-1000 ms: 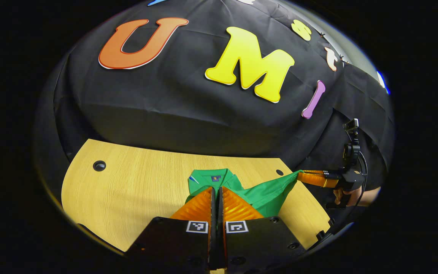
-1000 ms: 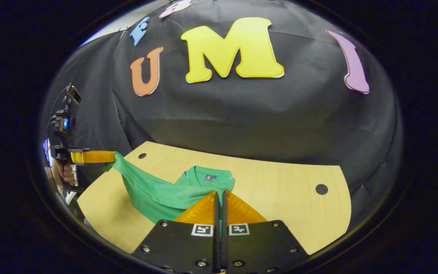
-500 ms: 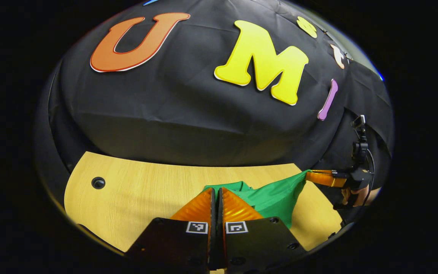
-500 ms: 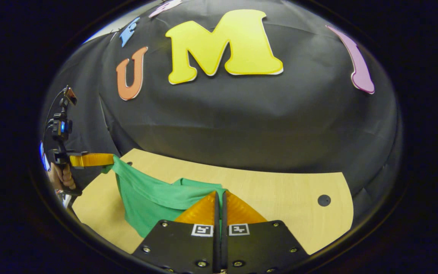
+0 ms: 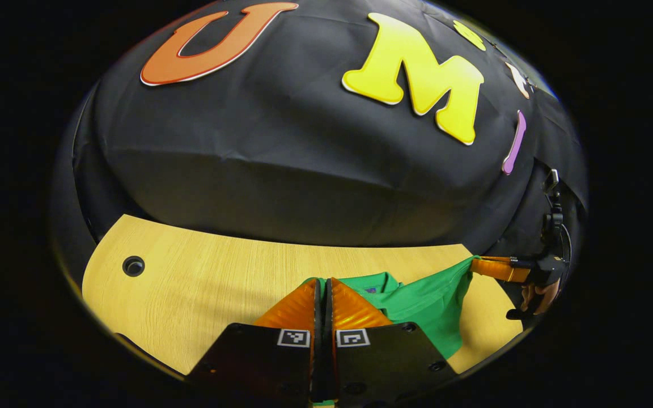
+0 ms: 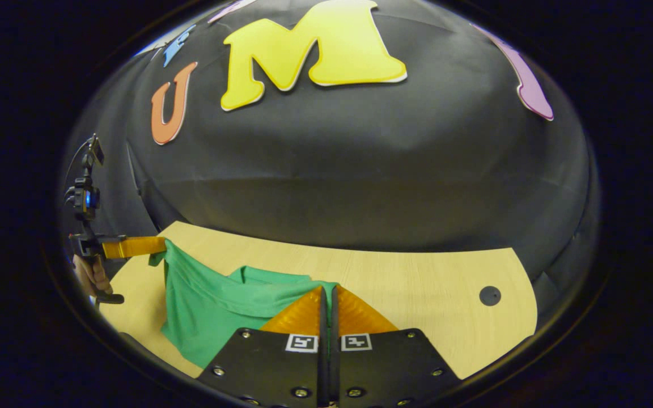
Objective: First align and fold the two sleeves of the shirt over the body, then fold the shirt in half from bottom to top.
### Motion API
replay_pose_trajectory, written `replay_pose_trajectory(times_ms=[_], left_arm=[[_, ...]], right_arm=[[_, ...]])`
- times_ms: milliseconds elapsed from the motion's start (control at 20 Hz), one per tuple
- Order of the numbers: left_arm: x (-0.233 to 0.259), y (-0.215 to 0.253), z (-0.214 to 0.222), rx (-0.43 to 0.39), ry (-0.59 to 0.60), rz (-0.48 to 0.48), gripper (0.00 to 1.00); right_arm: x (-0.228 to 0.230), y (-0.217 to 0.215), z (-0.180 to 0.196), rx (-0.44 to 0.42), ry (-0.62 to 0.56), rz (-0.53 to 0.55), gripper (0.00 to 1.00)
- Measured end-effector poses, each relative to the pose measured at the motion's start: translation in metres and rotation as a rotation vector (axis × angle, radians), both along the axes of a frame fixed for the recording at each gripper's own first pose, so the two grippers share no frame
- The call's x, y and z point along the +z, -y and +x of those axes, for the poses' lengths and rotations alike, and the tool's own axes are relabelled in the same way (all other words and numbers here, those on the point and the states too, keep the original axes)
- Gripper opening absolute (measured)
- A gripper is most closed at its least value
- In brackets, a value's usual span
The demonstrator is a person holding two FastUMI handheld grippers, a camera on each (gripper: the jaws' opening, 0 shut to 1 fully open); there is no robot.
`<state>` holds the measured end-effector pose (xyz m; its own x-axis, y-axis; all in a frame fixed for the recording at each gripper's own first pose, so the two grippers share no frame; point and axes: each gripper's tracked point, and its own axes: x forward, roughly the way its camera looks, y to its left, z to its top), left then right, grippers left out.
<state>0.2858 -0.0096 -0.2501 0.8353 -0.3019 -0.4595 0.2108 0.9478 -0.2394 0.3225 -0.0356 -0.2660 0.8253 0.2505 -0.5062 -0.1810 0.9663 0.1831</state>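
The green shirt (image 5: 425,300) hangs stretched between both grippers above the wooden table (image 5: 202,283). In the left gripper view my left gripper (image 5: 322,281) is shut on one corner of the cloth, and the shirt's collar (image 5: 373,280) peeks out just beyond its fingers. Farther right in that view, the right gripper (image 5: 476,264) pinches the other corner. In the right gripper view my right gripper (image 6: 326,288) is shut on the shirt (image 6: 207,303), and the left gripper (image 6: 159,245) holds its raised corner at the left, with cloth draping down to the table (image 6: 417,283).
The table has a round cable hole near each end (image 5: 133,265) (image 6: 490,295). A hand (image 6: 91,276) grips the far gripper's handle at the table's edge. The black cloth wall rises right behind the table's far edge.
Both grippers have carried the lifted cloth forward, toward the collar and the far side of the table. In the right gripper view the collar is now covered by the cloth.
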Motion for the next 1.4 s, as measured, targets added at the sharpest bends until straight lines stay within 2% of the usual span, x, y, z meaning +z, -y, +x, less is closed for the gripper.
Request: replay_pose_trajectory(times_ms=[600,800,850,900,1100,1150,1400], left_arm=[[-0.069,-0.009,0.037,0.031,-0.014,0.108,0.05],[-0.079,-0.009,0.039,0.031,-0.027,0.134,0.12],[-0.078,-0.008,0.039,0.030,-0.029,0.129,0.17],[-0.078,-0.008,0.036,0.028,-0.036,0.134,0.40],[-0.060,-0.016,0.030,0.055,-0.019,0.178,1.00],[-0.053,-0.016,0.027,0.062,-0.011,0.174,1.00],[-0.002,-0.021,0.001,0.127,0.038,0.152,1.00]], right_arm=[[-0.059,-0.010,0.037,-0.040,-0.019,-0.094,0.01],[-0.072,-0.003,0.037,-0.070,-0.052,-0.119,0.04],[-0.072,-0.002,0.036,-0.074,-0.057,-0.113,0.08],[-0.070,-0.001,0.035,-0.085,-0.056,-0.107,0.14],[-0.053,0.005,0.030,-0.124,-0.026,-0.101,0.91],[-0.047,0.005,0.027,-0.130,-0.018,-0.097,0.95],[-0.005,0.009,-0.003,-0.149,0.029,-0.087,0.94]])
